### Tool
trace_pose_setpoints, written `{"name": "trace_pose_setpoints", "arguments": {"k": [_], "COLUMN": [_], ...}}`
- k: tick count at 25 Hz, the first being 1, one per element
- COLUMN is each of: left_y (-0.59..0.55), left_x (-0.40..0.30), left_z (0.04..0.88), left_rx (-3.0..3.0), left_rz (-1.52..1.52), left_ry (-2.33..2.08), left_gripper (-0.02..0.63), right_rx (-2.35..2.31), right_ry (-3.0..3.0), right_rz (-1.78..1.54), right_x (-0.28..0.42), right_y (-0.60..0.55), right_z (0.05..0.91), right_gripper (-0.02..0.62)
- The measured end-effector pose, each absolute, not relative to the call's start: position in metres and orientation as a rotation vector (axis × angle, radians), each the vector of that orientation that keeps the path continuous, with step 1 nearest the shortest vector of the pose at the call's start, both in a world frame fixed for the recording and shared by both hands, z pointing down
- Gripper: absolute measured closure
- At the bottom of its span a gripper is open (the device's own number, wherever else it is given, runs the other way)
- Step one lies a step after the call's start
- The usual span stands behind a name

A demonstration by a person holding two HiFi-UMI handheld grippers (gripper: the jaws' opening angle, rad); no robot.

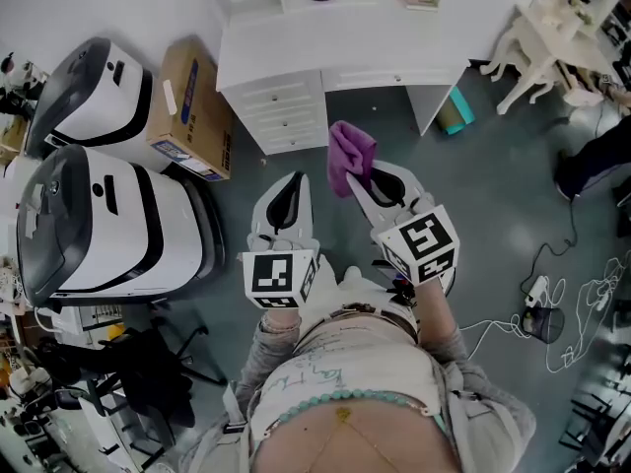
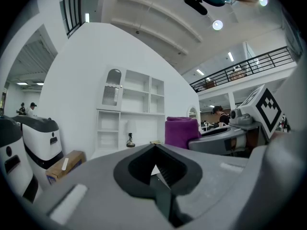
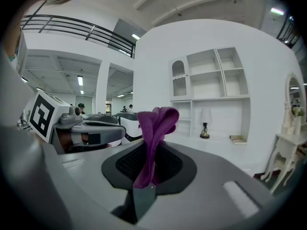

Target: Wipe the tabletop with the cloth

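Purple cloth stands pinched in the closed right gripper, ready for the far white tabletop, I think, while the left gripper is closed on nothing.

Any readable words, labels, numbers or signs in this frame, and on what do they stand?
Nothing legible.
Cardboard box: blue print and a side label, too small to read.
Cubes on left gripper and right gripper: square marker patterns, no letters.
Purple cloth held in the right gripper: no label.
Shirt: pale scrawl, unreadable.
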State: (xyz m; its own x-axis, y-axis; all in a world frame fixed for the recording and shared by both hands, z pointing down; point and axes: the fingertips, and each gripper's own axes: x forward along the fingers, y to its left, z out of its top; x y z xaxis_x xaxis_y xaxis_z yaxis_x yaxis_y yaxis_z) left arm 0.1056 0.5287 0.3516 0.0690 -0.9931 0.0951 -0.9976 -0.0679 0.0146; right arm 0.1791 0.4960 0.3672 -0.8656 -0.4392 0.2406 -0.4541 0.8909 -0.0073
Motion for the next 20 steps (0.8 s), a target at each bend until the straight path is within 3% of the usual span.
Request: {"name": "trace_pose_setpoints", "arguments": {"k": [20], "left_y": [0.409], "left_x": [0.021], "left_z": [0.359], "left_rx": [2.31], "left_rz": [0.081], "left_ry": [-1.993], "left_gripper": [0.604], "right_rx": [0.704], "right_ry": [-2.8], "right_rz": [0.099], "right_x": [0.09], "right_y": [0.391], "right_z": [0.37], "right_gripper": [0.517]}}
